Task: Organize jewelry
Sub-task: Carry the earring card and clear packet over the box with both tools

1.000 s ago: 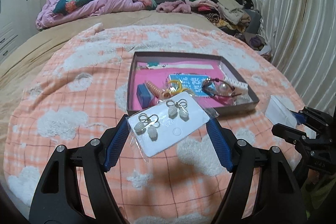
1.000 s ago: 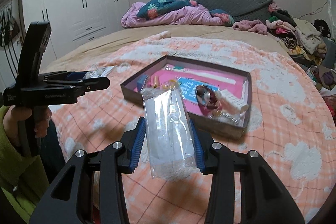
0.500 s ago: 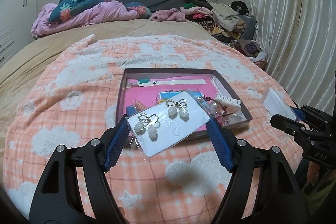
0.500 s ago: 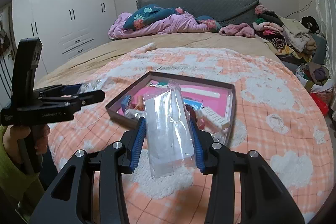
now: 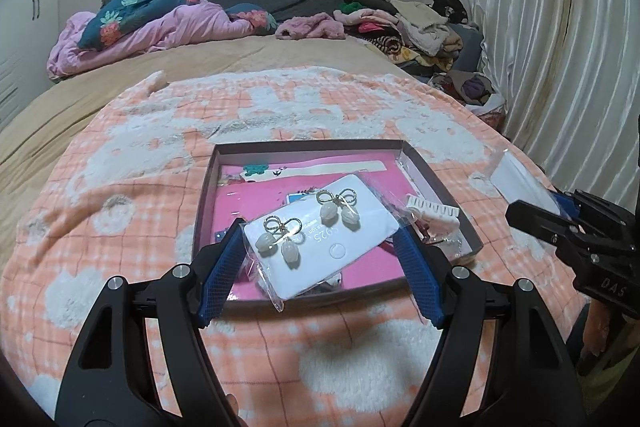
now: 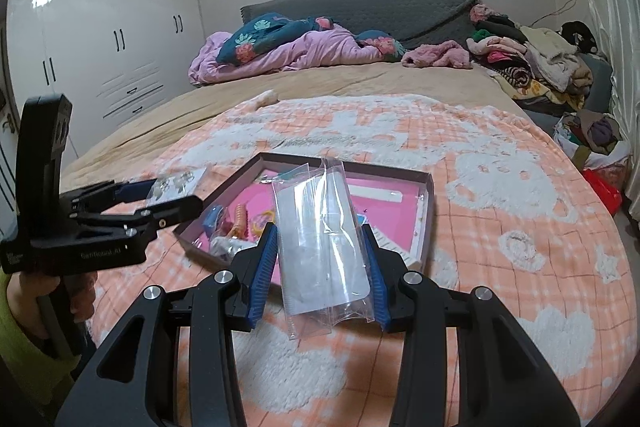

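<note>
My left gripper (image 5: 320, 235) is shut on a white earring card (image 5: 320, 239) in a clear sleeve, with two bow-shaped pearl earrings on it. It hangs over the near part of a shallow grey box (image 5: 440, 195) with a pink floor. My right gripper (image 6: 320, 239) is shut on a clear plastic packet (image 6: 320, 239) with a white insert, held above the box (image 6: 426, 211). Each gripper also shows in the other's view: the right gripper (image 5: 536, 215) at the right edge, the left gripper (image 6: 160, 203) at the left. Inside the box lie a white comb (image 5: 432, 213) and small colourful pieces.
The box rests on an orange and white checked blanket (image 5: 120, 187) spread over a bed. A pink quilt (image 5: 160, 31) and a pile of clothes (image 5: 408, 27) lie near the grey headboard. A curtain (image 5: 560, 47) hangs on the right; white wardrobes (image 6: 100, 47) stand on the left.
Both grippers have moved forward with their packets, so the box now sits closer under them. The grips themselves are unchanged.
</note>
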Available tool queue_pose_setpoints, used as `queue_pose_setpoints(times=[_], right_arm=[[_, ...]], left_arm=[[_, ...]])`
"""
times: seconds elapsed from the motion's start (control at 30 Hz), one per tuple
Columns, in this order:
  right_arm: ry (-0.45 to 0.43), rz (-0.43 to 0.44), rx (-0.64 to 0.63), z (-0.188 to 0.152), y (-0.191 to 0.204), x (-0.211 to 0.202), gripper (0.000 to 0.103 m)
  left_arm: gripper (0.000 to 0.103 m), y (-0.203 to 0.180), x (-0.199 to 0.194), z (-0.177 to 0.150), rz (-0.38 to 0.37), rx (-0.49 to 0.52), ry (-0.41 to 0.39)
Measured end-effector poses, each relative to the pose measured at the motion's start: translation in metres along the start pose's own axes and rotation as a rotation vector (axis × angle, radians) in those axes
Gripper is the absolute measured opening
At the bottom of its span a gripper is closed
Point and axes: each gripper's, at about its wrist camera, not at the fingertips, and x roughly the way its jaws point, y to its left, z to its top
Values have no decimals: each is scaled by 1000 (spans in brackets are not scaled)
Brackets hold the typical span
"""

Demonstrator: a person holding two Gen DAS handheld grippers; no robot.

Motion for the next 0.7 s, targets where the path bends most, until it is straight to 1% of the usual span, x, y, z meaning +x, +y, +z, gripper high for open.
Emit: queue_pose_setpoints(times=[0.23, 0.5, 0.7], right_arm=[[-19, -18, 5, 14, -10, 12, 40], [-11, -20, -18, 23, -15, 32, 40], [61, -23, -9, 10, -22, 64, 40]], left_arm=[[66, 1, 18, 3, 6, 0, 27], [66, 2, 39, 7, 16, 4, 48], [66, 7, 66, 1, 32, -10, 103]])
